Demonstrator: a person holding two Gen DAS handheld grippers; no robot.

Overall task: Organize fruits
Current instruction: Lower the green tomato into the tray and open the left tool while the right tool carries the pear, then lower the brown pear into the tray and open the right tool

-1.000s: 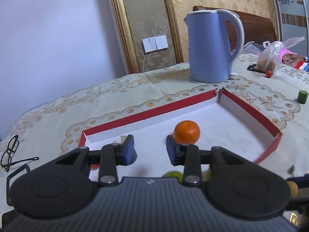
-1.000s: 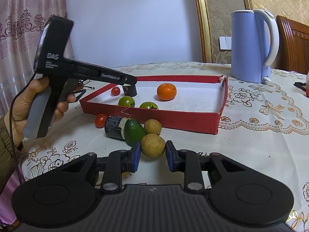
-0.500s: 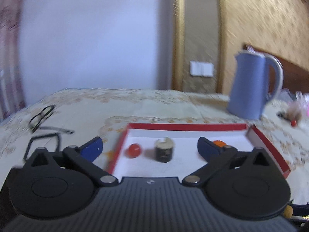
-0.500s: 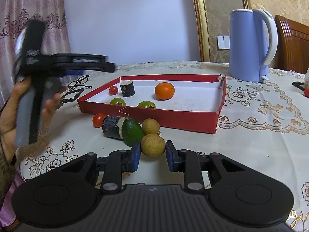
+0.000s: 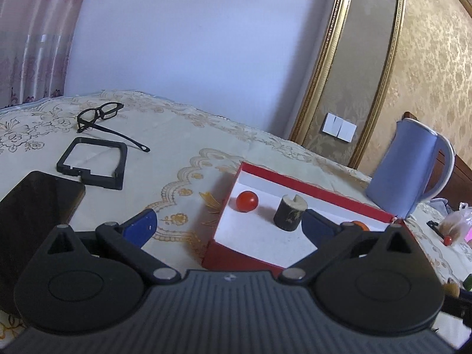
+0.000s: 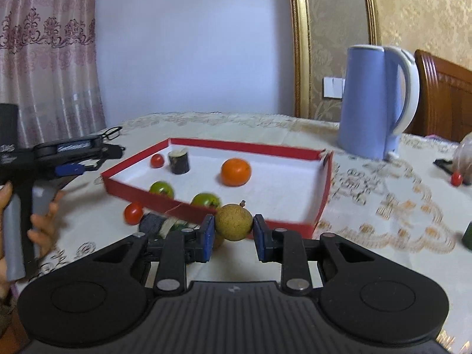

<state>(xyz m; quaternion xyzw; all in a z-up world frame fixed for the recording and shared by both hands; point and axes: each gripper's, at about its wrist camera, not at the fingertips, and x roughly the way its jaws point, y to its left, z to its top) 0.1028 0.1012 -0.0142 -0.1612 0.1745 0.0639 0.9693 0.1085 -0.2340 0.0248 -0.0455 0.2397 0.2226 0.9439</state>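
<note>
A red tray (image 6: 321,203) with a white floor holds an orange (image 6: 236,172), a red tomato (image 6: 157,160), a dark cut cylinder (image 6: 178,162) and two green fruits (image 6: 161,189). My right gripper (image 6: 231,233) is shut on a round brown fruit (image 6: 234,222), lifted near the tray's front wall. A red tomato (image 6: 133,213) and dark pieces lie on the cloth below. My left gripper (image 5: 228,225) is open and empty, left of the tray (image 5: 227,253), facing the tomato (image 5: 247,201) and cylinder (image 5: 290,216).
A blue kettle (image 6: 379,101) stands behind the tray at the right. Glasses (image 5: 100,115), a black square frame (image 5: 93,162) and a dark phone (image 5: 32,203) lie on the cloth at the left. A small red tomato (image 6: 456,178) and a bag sit far right.
My left gripper let go of the dark cylinder in the tray, opened wide and drew back left. My right gripper closed on the brown fruit and lifted it.
</note>
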